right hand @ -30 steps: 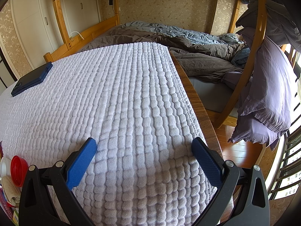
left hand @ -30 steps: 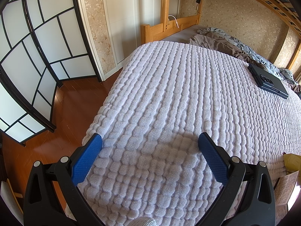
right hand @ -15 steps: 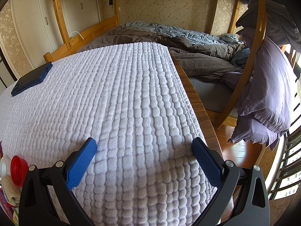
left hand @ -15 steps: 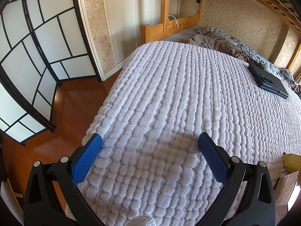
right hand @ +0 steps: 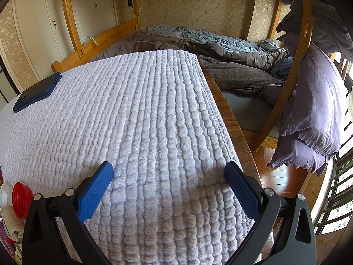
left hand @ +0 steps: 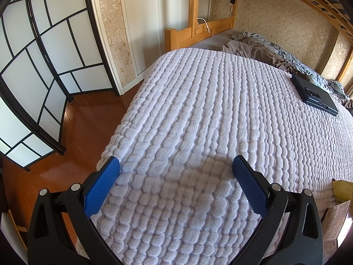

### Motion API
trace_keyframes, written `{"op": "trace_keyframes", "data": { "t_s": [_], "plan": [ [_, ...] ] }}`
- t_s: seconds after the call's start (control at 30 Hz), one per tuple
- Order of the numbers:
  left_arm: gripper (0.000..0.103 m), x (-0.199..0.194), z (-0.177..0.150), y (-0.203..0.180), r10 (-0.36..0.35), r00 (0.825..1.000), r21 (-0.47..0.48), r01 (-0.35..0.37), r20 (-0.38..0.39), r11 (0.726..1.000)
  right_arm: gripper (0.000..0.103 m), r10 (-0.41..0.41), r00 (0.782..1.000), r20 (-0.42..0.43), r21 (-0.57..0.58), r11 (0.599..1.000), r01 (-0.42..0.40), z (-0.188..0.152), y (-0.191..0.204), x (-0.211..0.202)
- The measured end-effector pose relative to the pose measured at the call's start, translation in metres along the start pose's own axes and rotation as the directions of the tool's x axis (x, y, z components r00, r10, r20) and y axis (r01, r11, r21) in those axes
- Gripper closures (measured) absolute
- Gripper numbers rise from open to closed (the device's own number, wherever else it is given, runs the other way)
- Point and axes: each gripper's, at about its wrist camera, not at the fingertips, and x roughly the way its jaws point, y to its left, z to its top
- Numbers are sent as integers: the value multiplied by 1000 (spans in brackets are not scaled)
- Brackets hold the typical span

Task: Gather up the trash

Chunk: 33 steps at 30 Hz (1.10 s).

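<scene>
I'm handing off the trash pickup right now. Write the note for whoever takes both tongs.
Left tongs: open, empty, over the white quilt.
Right tongs: open, empty, over the same quilt near its wooden edge.
Trash: red cup with a white cup and crumpled paper at the right view's lower left; yellow wrapper and printed paper at the left view's lower right.
The dark phone on the quilt is not trash.
Done: nothing held yet.
Left: pick up each piece; no bin is in view.
</scene>
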Motion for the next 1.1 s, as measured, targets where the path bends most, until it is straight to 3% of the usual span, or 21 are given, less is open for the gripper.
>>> {"op": "trace_keyframes", "data": {
  "t_s": [1.1],
  "plan": [
    [1,0,1,1,-8,1000,9,9,-27,1000,4,22,1000,5,-13,1000,-21,-2,0,-3]
  ]
}}
